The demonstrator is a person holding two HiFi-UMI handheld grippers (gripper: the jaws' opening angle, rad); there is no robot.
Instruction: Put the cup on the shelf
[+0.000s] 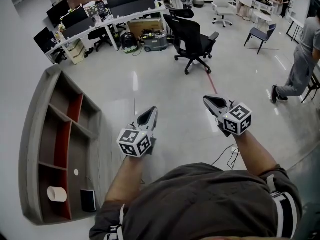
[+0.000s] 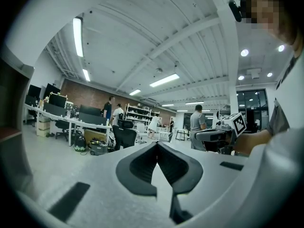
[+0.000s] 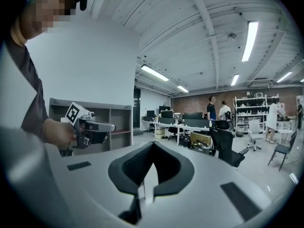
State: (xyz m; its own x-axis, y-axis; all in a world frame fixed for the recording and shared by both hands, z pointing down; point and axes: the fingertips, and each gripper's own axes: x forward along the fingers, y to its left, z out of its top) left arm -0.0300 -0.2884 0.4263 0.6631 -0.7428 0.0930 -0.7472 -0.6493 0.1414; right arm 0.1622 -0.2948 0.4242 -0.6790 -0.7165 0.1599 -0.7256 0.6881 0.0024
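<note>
- Two grippers were held out over the pale floor in the middle of the head view, one in each of the person's hands, well apart from each other.
- The left gripper (image 1: 151,111) was clenched: in its own view the two dark jaws met at their tips with nothing caught between them (image 2: 156,144).
- The right gripper (image 1: 208,100) was clenched too, its two jaws (image 3: 152,144) tip to tip and empty.
- Each gripper carried one cube with black-and-white square markers at its back end.
- One cup (image 1: 57,194), white, lay on its side inside the shelf (image 1: 34,134), in the compartment nearest the lower left corner of the head view, well away from both grippers.
- That one grey shelf stood against the white wall along the left edge of the frame, with red panels showing in two of its compartments.
- One black box (image 1: 88,200) sat in the compartment just right of the cup.
- One black office chair (image 1: 192,40) stood upper centre, one white chair (image 1: 221,6) beyond it at the top, and one dark chair (image 1: 260,34) at upper right.
- One person in grey (image 1: 300,66) stood at the right edge.
- One long row of desks (image 1: 107,20) with dark screens ran across the upper left.
- One thin red line (image 1: 212,84) crossed the floor above the right gripper.
</note>
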